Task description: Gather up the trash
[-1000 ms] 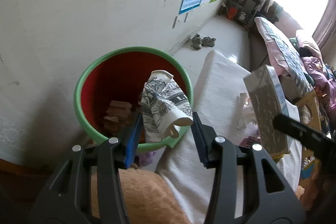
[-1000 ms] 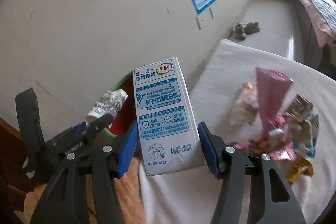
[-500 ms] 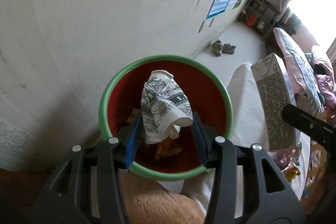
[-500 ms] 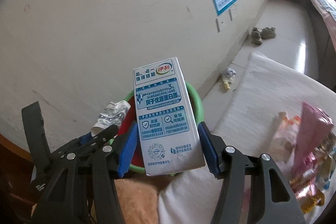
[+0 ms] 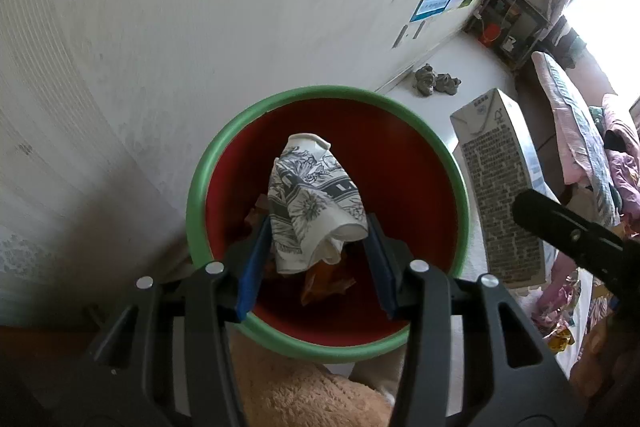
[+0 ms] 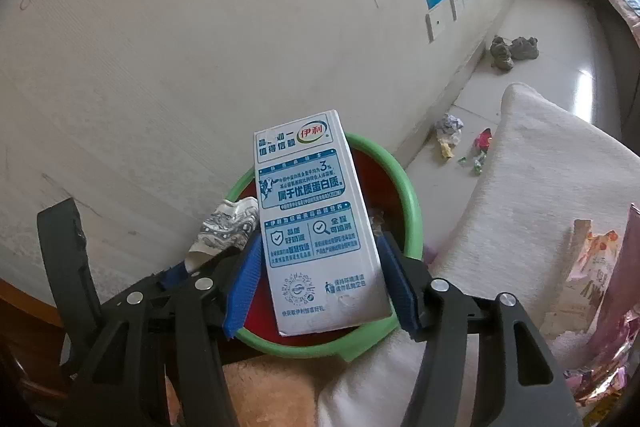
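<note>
Two pieces of trash hang over the red bin [image 5: 424,187] with its green rim. The left tool [image 5: 316,259] is clenched on a crushed paper cup [image 5: 312,203], white with a grey floral print, right above the bin's mouth. The right tool [image 6: 320,279] grips an upright white-and-blue milk carton [image 6: 316,231] with printed panels, at the bin's near rim. The bin's contents are mostly hidden behind both items. Wrappers [image 6: 596,275] on the white-covered table [image 6: 532,187] are cut off by the frame edge.
</note>
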Demonstrator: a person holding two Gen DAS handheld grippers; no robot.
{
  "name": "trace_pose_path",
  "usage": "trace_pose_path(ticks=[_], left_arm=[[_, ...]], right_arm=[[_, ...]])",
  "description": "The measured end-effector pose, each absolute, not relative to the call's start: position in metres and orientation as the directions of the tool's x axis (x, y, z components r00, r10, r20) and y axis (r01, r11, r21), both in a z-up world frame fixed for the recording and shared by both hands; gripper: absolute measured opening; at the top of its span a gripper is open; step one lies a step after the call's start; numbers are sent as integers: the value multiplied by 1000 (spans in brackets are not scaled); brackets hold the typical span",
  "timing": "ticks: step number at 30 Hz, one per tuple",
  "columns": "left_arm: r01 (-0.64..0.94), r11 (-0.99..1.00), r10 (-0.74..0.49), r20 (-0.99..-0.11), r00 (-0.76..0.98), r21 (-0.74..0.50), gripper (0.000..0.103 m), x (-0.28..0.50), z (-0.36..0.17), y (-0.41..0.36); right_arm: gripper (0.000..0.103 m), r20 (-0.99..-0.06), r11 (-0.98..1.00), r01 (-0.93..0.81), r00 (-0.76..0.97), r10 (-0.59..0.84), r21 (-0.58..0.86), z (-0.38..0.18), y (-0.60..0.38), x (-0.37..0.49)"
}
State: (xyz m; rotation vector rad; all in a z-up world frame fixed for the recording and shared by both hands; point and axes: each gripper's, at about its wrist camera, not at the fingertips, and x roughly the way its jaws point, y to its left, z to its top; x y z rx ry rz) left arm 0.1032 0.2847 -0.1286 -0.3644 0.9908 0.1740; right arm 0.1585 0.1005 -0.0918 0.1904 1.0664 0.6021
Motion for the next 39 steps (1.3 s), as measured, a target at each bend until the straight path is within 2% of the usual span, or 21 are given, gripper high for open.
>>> trace_pose_path(ticks=[1, 3, 4, 6, 14, 19, 23, 27, 35, 36, 39], left_arm=[[-312, 924, -21, -847, 532, -219, 48, 104, -131, 285], [-316, 923, -25, -852, 523, -220, 60, 105, -133, 286], [-320, 922, -20, -852, 523, -217, 63, 105, -133, 287], [-329, 920, -8, -850, 527, -212, 68, 102, -131, 287], [-291, 932, -26, -838, 545, -218, 71, 93, -119, 264], [-213, 950, -75, -834, 547, -226, 74, 86, -115, 225], [-130, 968, -115, -842, 527, -213, 74, 84, -118, 186], [-65, 976, -149, -852, 503, -209, 74, 79, -121, 152], [100, 984, -176, -862, 476, -146, 77, 62, -116, 86], [114, 983, -178, -860, 477, -141, 78, 61, -114, 81], [174, 977, -192, -854, 483, -121, 80, 60, -109, 62]], right_arm=[[58, -764, 826, -367, 342, 547, 428, -91, 101, 159], [58, -762, 826, -356, 342, 550, 437, -92, 100, 158], [63, -758, 824, -353, 343, 555, 443, -92, 98, 157], [65, -746, 821, -339, 353, 564, 460, -89, 93, 155], [65, -726, 829, -306, 403, 558, 468, -72, 37, 125], [65, -752, 900, -216, 496, 435, 378, -71, -43, 92], [65, -795, 959, -66, 546, 264, 274, -86, -115, 76], [65, -848, 967, 123, 514, 130, 223, -115, -182, 74], [64, -899, 968, 147, 419, 127, 206, -169, -209, 95], [60, -902, 967, 138, 409, 141, 214, -175, -208, 100], [34, -909, 960, 135, 375, 179, 244, -186, -209, 107]])
